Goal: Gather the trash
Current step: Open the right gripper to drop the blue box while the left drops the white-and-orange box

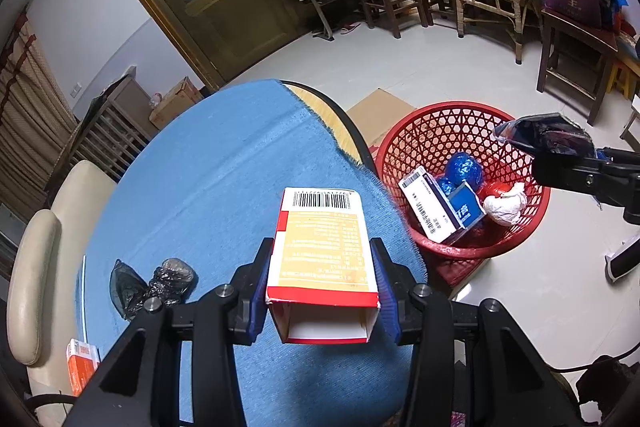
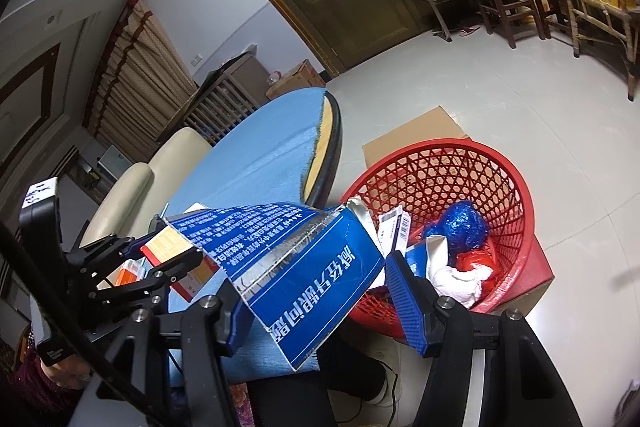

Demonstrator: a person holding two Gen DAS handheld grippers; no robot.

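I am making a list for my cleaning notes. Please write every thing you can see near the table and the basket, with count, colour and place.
open-ended cardboard carton: one, red, white and yellow, held in the left claw above the table
flattened foil-lined packet: one, blue, between the right claw's pads
crumpled plastic bag: one, black, on the cloth
small box: one, orange, table edge
plastic lattice basket: one, red, on the floor, holding trash
tablecloth: one, blue, on round table
left claw: one, black and blue
right claw: one, black and blue

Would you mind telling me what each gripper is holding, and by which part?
The left gripper clamps the red-and-white carton by its long sides near the open end. The right gripper holds the flattened blue package; its far pad's contact is unclear.
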